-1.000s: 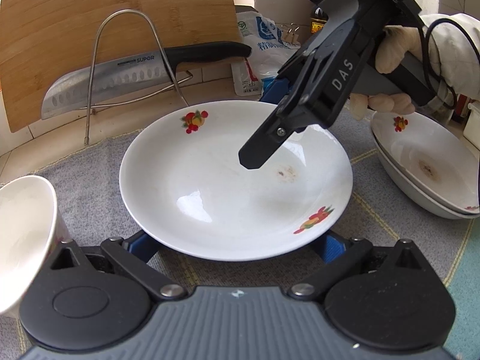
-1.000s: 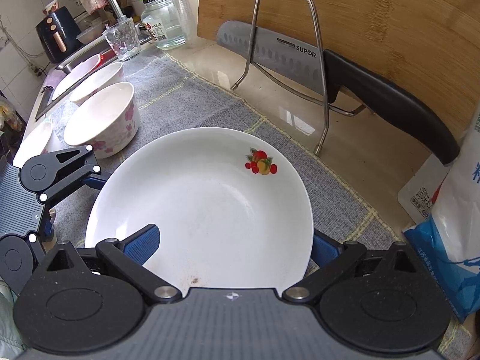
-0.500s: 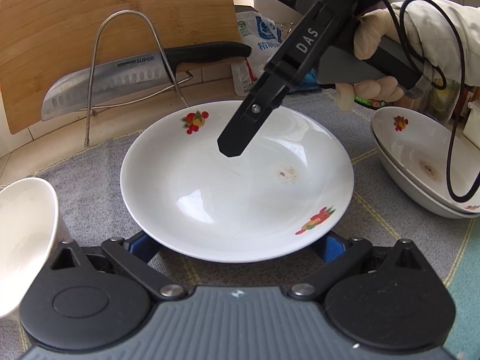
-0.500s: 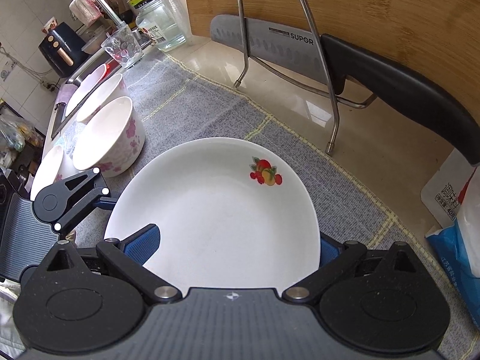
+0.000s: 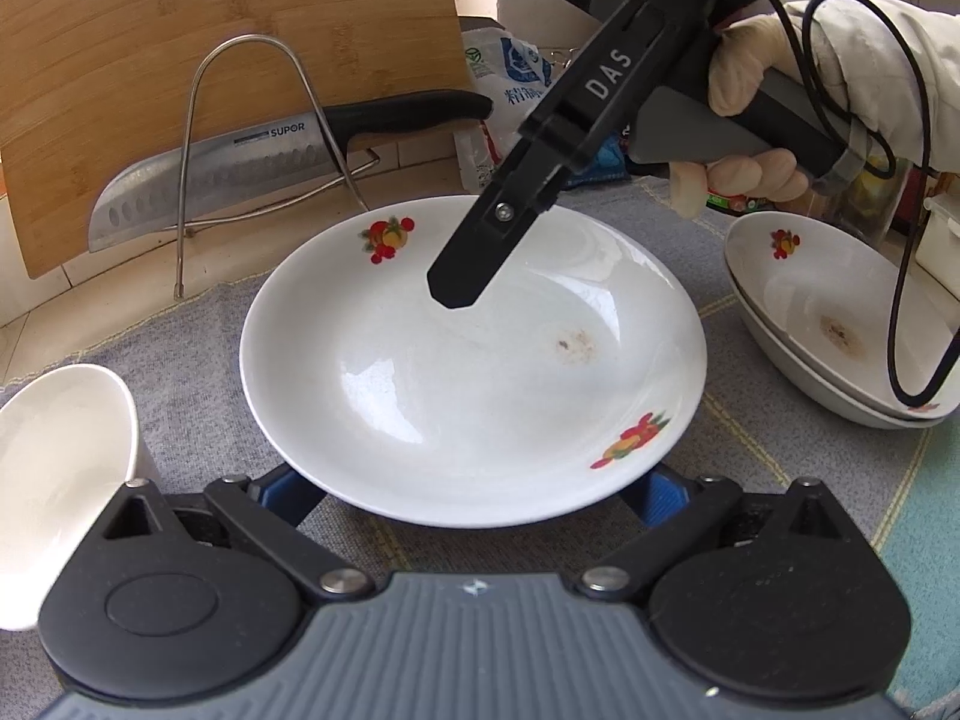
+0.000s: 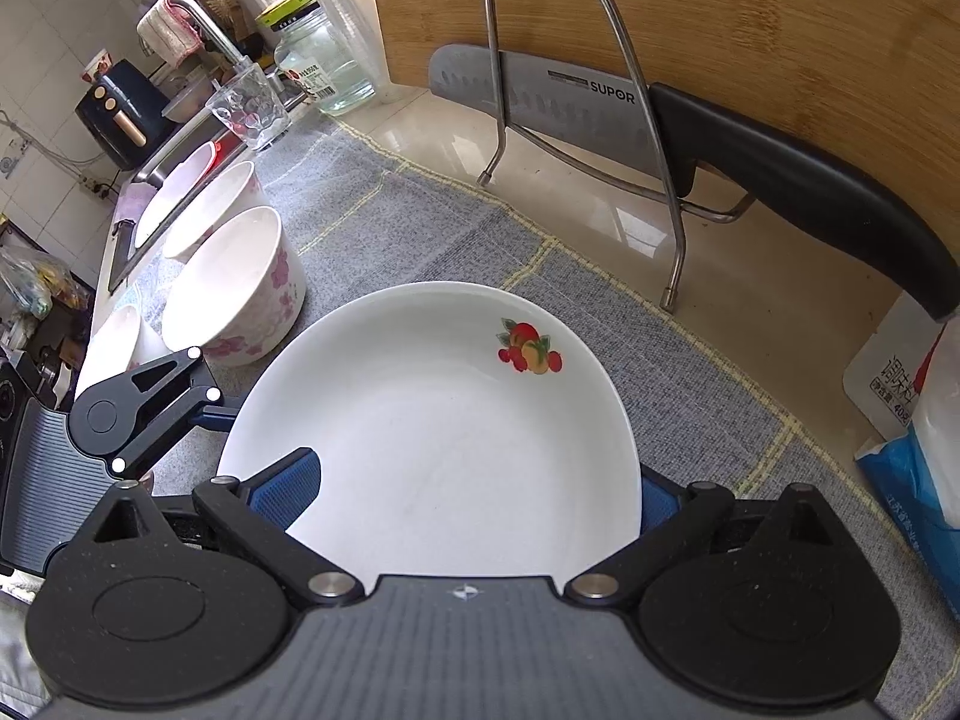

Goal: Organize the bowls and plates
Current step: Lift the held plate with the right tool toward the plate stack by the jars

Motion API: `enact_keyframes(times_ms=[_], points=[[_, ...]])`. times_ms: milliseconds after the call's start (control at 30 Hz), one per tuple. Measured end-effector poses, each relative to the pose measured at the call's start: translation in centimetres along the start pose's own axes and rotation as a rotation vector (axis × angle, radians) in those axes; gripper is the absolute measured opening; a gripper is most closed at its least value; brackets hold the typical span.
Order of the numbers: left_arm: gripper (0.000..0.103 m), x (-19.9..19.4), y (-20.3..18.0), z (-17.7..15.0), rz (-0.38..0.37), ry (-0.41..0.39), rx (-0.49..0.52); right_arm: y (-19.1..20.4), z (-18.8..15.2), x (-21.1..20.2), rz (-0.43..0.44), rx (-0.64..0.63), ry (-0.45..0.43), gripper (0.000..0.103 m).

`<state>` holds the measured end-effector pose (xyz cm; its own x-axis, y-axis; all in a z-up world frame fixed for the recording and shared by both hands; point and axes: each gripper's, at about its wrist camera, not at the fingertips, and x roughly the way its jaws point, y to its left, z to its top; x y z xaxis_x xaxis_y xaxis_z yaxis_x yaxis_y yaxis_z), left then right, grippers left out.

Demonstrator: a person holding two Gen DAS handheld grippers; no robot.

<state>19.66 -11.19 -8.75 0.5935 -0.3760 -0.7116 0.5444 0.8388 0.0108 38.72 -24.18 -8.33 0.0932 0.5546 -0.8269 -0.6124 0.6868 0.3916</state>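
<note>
L gripper (image 5: pixel 474 495): jaws spread wide, blue pads at either side under near rim of fruit-print plate (image 5: pixel 474 360), contact unclear | R gripper (image 6: pixel 462 501): open, plate between fingers, tips poised over it | plate on grey mat (image 6: pixel 432 210) | floral bowl (image 6: pixel 231 288) left, stacked plates (image 5: pixel 834 324) right | knife (image 5: pixel 252 168) in wire rack, cutting board (image 5: pixel 180 48) behind

I'm looking at a pale stone counter (image 6: pixel 606 222) with a grey mat (image 6: pixel 420 228) spread over it. On the mat sits the white plate (image 5: pixel 474 360), stacked dishes (image 5: pixel 834 324) to its right, and floral bowls (image 6: pixel 234 288) to its left. Off the mat, a wire rack (image 6: pixel 576 120), glass (image 6: pixel 249 108) and jar (image 6: pixel 324 69) stand on bare counter.
</note>
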Motion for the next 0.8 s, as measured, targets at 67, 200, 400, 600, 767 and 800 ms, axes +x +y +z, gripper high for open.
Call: enact_keyframes(times_ms=[67,200,400,600,767,800], points=[[0.101,-0.4,-0.1,0.0,-0.004,0.001,0.003,0.3,-0.2,-0.4,0.000,0.004,-0.009,0.103],[0.101,-1.3,-0.4,0.1,-0.012,0.001,0.021,1.2,-0.8,-1.2,-0.012,0.010,-0.021,0.103],[0.101,-2.8,-1.0,0.3,-0.042,-0.003,0.046,2.5,-2.1,-2.6,-0.031,0.024,-0.041,0.103],[0.101,-4.1,-1.9,0.4,-0.065,-0.011,0.082,3.8,-3.8,-4.2,-0.058,0.047,-0.070,0.103],[0.101,-5.2,-2.7,0.7,-0.093,-0.012,0.115,4.9,-5.3,-5.8,-0.083,0.064,-0.103,0.103],[0.101,-5.4,-2.9,0.8,-0.100,-0.012,0.126,5.2,-5.8,-6.2,-0.090,0.071,-0.113,0.103]])
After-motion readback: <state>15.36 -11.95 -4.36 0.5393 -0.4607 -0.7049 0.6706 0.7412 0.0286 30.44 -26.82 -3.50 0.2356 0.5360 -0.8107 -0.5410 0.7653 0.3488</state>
